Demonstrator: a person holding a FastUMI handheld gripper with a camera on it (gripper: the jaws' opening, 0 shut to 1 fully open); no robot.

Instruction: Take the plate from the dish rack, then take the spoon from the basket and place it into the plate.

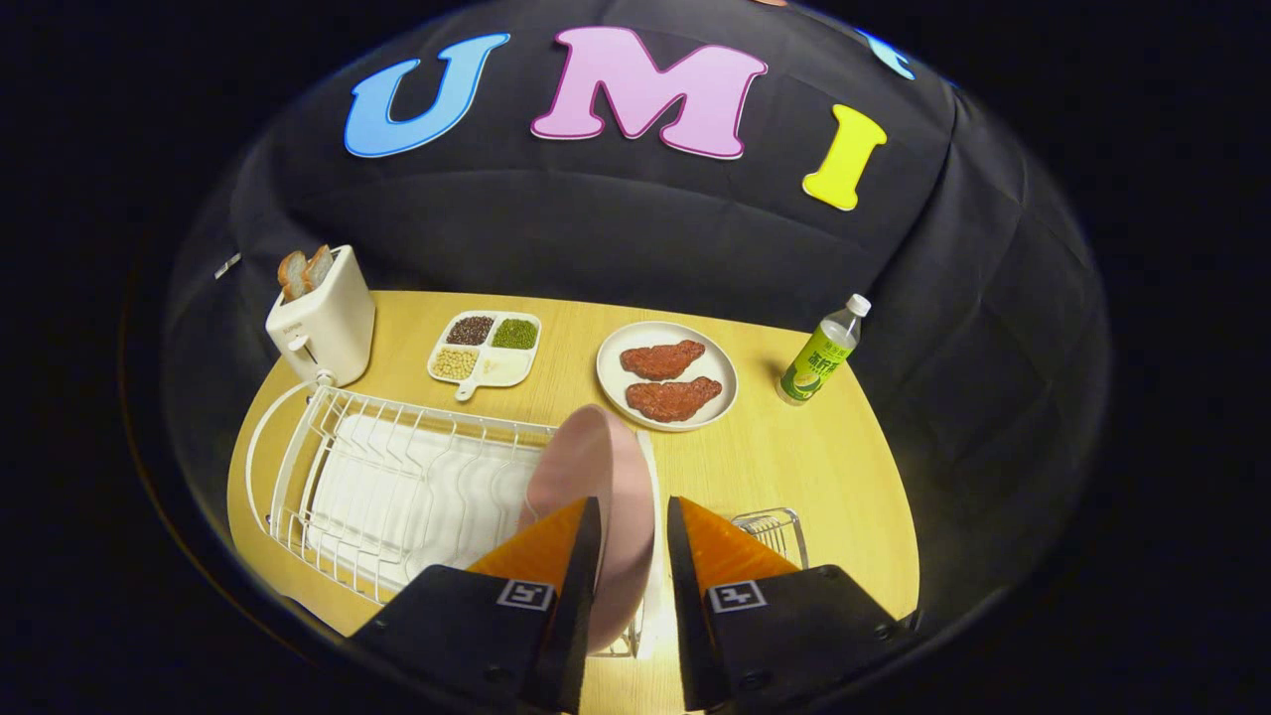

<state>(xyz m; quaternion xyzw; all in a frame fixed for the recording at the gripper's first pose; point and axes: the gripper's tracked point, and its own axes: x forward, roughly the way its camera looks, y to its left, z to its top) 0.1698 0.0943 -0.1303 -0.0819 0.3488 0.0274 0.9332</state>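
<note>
— While your gripper (633, 556) is hanging over the near end of the dish rack (367, 487), what are its fingers doing?

— They are straddling the pink plate (606, 497), which is standing on edge in the rack; whether both are pressing on it, I cannot tell.

— And the basket (773, 531)?

— It is sitting just beyond your right finger, on the wooden table (794, 467).

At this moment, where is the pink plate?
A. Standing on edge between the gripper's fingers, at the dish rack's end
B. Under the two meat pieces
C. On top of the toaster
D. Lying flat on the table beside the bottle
A: the pink plate stands on edge between the fingers of the gripper, at the near end of the dish rack.
</note>
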